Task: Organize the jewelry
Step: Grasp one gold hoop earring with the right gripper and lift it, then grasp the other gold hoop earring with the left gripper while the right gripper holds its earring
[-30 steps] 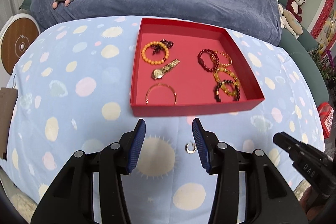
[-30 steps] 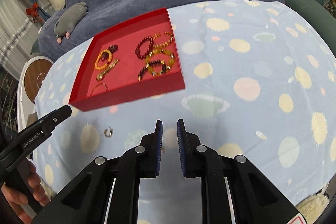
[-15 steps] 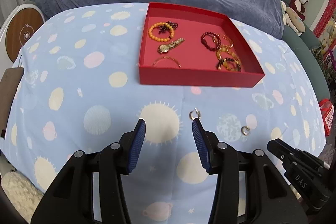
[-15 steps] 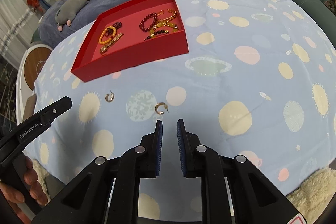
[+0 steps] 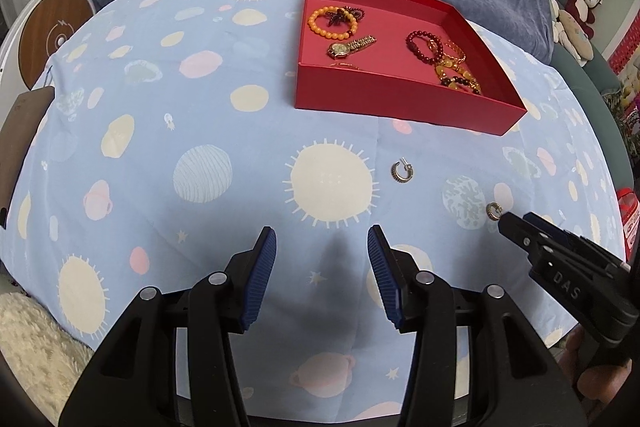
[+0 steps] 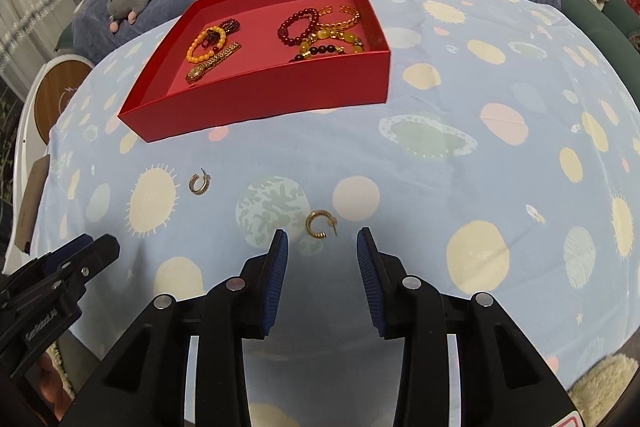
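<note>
Left gripper (image 5: 322, 245): jaws spread wide, holding nothing, above the sheet (image 5: 168, 163).
Silver earring (image 5: 402, 171): on the sheet, between gripper and red tray (image 5: 400, 99).
Right gripper (image 6: 322, 247): jaws wide apart, empty.
Gold earring (image 6: 318, 223): on the sheet just ahead of those fingertips, nearer than the red tray (image 6: 272, 95).

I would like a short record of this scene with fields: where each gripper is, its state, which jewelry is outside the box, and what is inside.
left gripper: open, above the cloth, holds nothing
right gripper: open, just short of the gold hoop earring
outside the box: gold hoop earring; silver hoop earring, both on the tablecloth
red box: orange bead bracelet, watch, dark red bead bracelet, more bracelets on its right side
</note>
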Available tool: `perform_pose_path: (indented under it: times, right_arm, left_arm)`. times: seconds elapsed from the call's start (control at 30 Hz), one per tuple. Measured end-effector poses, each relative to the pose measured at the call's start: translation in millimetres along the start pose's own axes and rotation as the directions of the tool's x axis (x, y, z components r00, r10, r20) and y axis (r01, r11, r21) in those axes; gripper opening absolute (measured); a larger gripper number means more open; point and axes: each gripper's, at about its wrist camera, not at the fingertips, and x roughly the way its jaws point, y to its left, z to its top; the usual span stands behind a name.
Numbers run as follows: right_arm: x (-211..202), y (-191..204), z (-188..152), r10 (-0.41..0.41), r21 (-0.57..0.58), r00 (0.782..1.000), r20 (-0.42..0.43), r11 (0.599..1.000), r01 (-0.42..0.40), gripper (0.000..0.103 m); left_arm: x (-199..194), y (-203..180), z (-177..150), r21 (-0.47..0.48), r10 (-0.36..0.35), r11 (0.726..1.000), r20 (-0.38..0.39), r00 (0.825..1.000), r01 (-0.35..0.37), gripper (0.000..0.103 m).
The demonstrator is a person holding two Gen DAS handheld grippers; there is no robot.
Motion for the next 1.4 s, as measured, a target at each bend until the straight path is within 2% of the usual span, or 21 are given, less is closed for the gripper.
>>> perform_pose_path:
  times: [0.13,0.3,0.43,0.57,1.07,1.27,1.4]
  right_arm:
    - [12.3,3.6,5.1,-0.021,-0.021,1.0,-0.014,1.0,0.02,0.036]
    - [20.9,4.4,6.0,-0.035,-0.039,0.999,-0.019,0.999,0.035,0.03]
    - [20.0,4.8,3.9,-0.053,-0.065,0.999,-0.005,0.997,0.052,0.017]
    - [17.5,1.8,0.6,-0.045,-0.058,0.999,-0.001,0.997,0.045,0.017]
    - [4.2,-26.9,-12.0,0.008,0.08,1.0,-0.005,0.997,-0.008,0.017]
    - [6.0,-28.6,-12.6,0.012,0.088,1.0,-0.007,0.996,-0.011,0.017]
    - [6.7,-28.7,-12.3,0.011,0.086,1.0,-0.006,0.996,-0.01,0.017]
  left_arm:
    - [3.7,0.0,0.0,-0.001,-0.004,1.0,-0.009,1.0,0.004,0.046]
    - [8.8,-1.1,2.0,-0.004,-0.011,1.0,-0.02,1.0,0.01,0.046]
    - [13.0,-4.8,6.7,-0.008,-0.022,1.0,-0.023,0.999,0.022,0.046]
    - [17.7,-12.8,14.1,-0.002,-0.031,1.0,-0.022,0.999,0.031,0.046]
    - [48.1,-50.7,38.4,0.049,-0.064,0.997,-0.019,0.998,0.065,0.045]
    - [60.6,-57.1,36.7,0.064,-0.055,0.996,-0.044,0.998,0.058,0.038]
    - [61.5,-58.8,36.8,0.081,-0.032,0.996,-0.026,0.999,0.034,0.031]
